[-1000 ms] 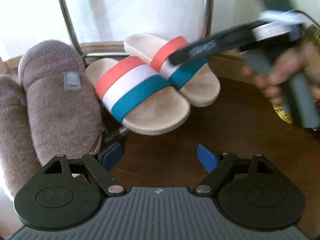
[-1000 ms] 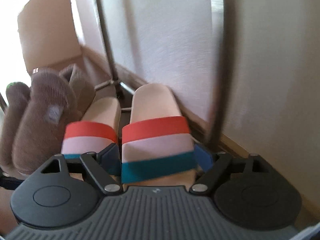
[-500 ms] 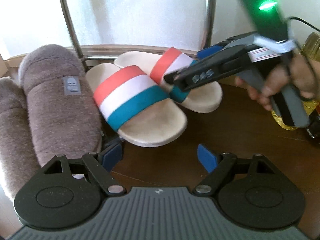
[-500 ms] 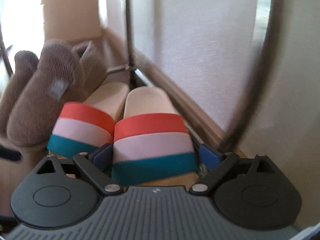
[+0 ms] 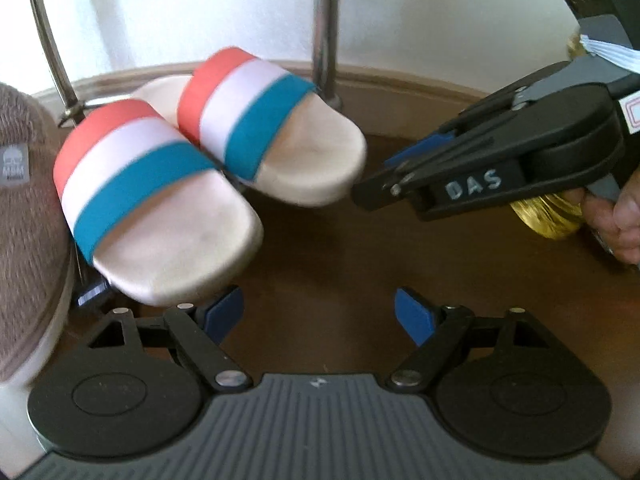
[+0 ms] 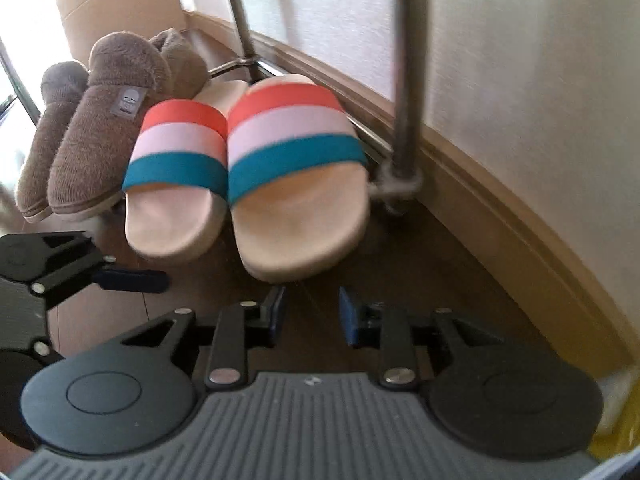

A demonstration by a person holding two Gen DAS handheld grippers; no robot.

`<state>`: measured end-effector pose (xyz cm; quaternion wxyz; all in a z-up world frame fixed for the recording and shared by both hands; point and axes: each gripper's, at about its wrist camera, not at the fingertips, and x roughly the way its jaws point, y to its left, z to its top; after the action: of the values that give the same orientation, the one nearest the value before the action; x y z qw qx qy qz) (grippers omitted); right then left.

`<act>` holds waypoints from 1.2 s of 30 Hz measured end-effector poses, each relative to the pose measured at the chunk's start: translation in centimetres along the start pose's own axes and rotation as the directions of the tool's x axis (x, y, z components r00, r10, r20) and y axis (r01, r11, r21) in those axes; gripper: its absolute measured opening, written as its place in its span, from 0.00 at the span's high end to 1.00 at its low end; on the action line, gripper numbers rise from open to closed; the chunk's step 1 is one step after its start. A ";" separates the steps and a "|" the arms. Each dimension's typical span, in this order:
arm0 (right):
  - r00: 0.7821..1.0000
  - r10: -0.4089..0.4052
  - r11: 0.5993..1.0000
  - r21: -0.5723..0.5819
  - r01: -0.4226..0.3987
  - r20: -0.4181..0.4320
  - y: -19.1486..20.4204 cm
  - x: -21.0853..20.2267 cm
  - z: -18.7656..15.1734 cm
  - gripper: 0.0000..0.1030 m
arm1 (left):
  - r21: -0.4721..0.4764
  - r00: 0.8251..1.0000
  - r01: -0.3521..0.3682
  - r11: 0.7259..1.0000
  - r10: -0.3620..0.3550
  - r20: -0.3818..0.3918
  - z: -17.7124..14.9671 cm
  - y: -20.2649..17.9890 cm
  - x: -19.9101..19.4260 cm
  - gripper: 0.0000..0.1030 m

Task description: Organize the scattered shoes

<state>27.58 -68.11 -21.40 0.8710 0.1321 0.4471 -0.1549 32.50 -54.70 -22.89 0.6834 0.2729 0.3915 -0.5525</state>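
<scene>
Two cream slides with red, white and teal straps lie side by side on a low metal rack, heels toward me: the left slide (image 5: pixel 160 216) (image 6: pixel 176 184) and the right slide (image 5: pixel 280 140) (image 6: pixel 296 184). Brown fuzzy slippers (image 6: pixel 104 128) (image 5: pixel 28 220) sit to their left. My right gripper (image 6: pixel 312 308) hangs just short of the right slide's heel, jaws narrowly open and empty; in the left wrist view it (image 5: pixel 372 192) points at that heel from the right. My left gripper (image 5: pixel 320 314) stands wide open and empty below the left slide's heel.
Chrome rack poles (image 5: pixel 326 32) (image 6: pixel 404 80) rise behind and right of the slides. The wall and baseboard (image 6: pixel 520 220) run close on the right. A cardboard box (image 6: pixel 116 4) stands at the back left. A gold bottle (image 5: pixel 548 216) sits on the dark wood floor (image 5: pixel 340 264).
My right gripper let go of the right slide and drew back, its jaws narrowing. The slide now rests beside its mate. The left gripper shifted closer to the slides.
</scene>
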 end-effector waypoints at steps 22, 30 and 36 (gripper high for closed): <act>0.999 -0.027 0.985 0.170 0.022 0.031 2.8 -5.6 -1.0 0.65 | -0.204 0.955 -0.261 0.943 0.222 -0.195 -0.6 5.4 -8.8 0.17; 0.997 -0.047 0.976 0.217 0.033 0.060 4.0 -7.4 1.3 0.57 | -0.261 0.919 -0.381 0.887 0.332 -0.213 -0.3 8.6 -11.0 0.17; 0.997 -0.045 0.985 0.170 0.034 0.062 5.2 -8.0 2.0 0.52 | -0.292 0.923 -0.378 0.878 0.334 -0.189 0.0 8.8 -12.9 0.16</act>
<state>26.68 -62.86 -13.20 0.8675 0.1914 0.4062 -0.2140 40.00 -45.59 -12.67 0.7812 0.2608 0.4642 -0.3260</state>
